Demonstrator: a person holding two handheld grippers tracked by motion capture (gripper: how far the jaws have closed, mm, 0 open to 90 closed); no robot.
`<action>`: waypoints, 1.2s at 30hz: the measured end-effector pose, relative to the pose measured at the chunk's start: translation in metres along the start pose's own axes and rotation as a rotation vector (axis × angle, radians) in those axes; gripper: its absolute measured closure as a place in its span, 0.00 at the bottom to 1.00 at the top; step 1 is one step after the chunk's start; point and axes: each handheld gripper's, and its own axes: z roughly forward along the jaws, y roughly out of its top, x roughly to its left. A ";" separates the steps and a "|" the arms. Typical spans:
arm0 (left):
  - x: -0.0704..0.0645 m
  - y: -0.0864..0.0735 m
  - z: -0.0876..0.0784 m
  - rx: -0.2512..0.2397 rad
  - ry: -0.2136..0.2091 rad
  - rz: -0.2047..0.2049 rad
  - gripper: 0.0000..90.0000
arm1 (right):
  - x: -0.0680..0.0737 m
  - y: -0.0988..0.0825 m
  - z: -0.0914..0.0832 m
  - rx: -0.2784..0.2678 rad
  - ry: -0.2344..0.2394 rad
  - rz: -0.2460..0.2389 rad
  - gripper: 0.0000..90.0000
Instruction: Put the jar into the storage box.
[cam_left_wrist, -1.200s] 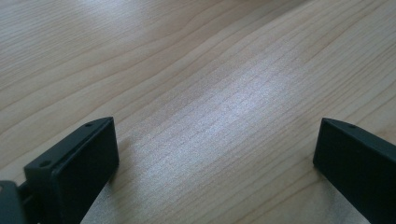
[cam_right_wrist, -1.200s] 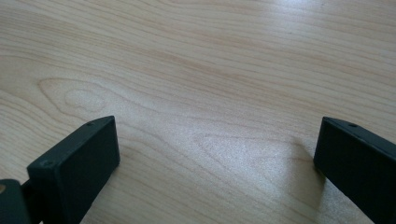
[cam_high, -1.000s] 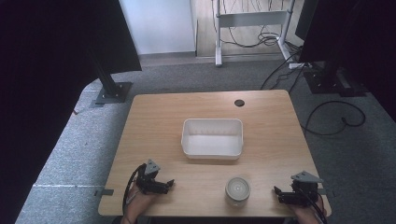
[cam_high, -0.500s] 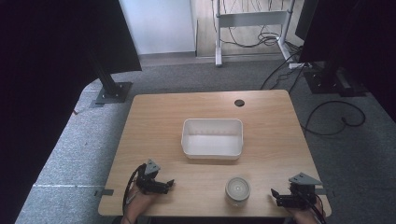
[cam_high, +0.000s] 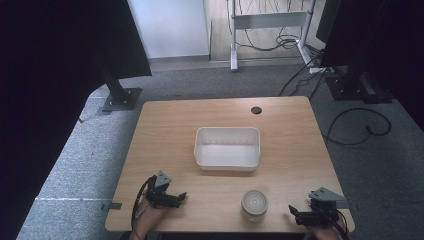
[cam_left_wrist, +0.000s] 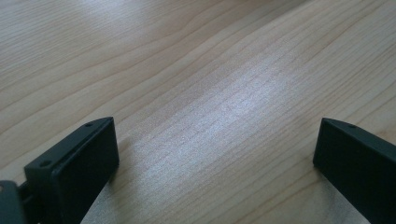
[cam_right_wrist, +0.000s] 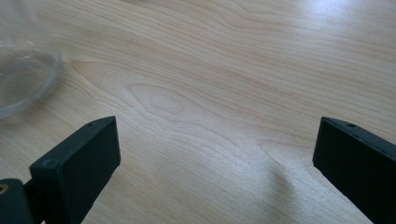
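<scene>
A white rectangular tub (cam_high: 227, 148) stands near the middle of the wooden table (cam_high: 165, 130), nothing visible inside it. A clear glass jar (cam_high: 254, 203) sits upright near the front edge; its base (cam_right_wrist: 21, 79) appears at the left of the right gripper view. My left gripper (cam_high: 181, 196) rests low at the front left, jaws wide apart over bare wood (cam_left_wrist: 215, 140). At the front right corner my right gripper (cam_high: 293, 213) lies open, pointing toward the jar with a gap between them.
A small dark hole (cam_high: 256, 110) marks the table's far edge. Black stands (cam_high: 120, 95) and cables (cam_high: 360, 120) lie on the grey carpet beyond the table.
My right gripper has slid slightly back toward the front edge of the table. The left gripper, jar and tub have not moved.
</scene>
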 end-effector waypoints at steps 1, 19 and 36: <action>0.000 0.000 0.000 0.000 0.000 0.000 0.00 | 0.001 0.000 -0.001 -0.002 0.003 -0.004 0.01; 0.000 0.000 0.000 0.000 0.000 0.000 0.00 | 0.027 0.008 -0.011 -0.015 0.088 -0.074 0.01; 0.000 0.000 0.000 0.000 0.000 0.000 0.00 | 0.055 0.016 -0.010 -0.033 0.185 -0.156 0.01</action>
